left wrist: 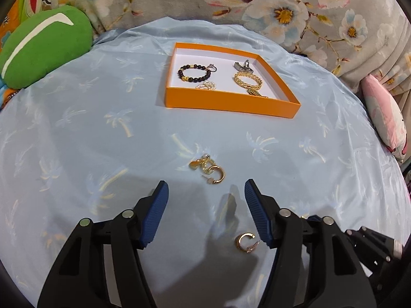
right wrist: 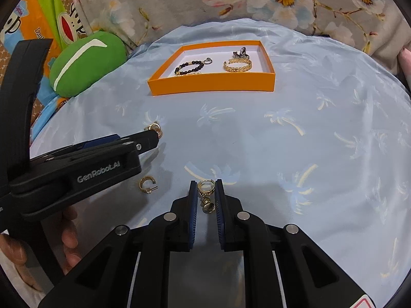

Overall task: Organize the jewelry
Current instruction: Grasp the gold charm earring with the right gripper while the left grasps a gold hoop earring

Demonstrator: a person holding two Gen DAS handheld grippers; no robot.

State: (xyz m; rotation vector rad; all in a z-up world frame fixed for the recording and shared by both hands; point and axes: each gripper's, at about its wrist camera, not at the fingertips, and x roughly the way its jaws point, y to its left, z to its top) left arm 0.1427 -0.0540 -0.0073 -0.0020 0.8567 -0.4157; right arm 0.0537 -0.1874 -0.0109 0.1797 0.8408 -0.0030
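Note:
An orange tray [left wrist: 226,102] [right wrist: 210,84] sits far on the blue cloth. It holds a dark bead bracelet [left wrist: 195,73], a gold chain bracelet [left wrist: 248,82], a small pearl piece [left wrist: 205,86] and a silver piece [left wrist: 244,66]. My left gripper [left wrist: 206,187] is open, just short of a tangle of gold earrings [left wrist: 209,170]. A gold hoop earring [left wrist: 245,241] [right wrist: 147,184] lies between its fingers, near the right pad. My right gripper [right wrist: 206,188] is shut on a gold dangling earring [right wrist: 206,195]. I cannot tell whether that earring is off the cloth.
A green cushion [left wrist: 43,48] [right wrist: 87,61] lies at the back left and a pink one [left wrist: 385,118] at the right edge. Floral fabric [left wrist: 282,7] rises behind the tray. In the right wrist view the left gripper's black body [right wrist: 77,177] and a hand [right wrist: 69,236] fill the lower left.

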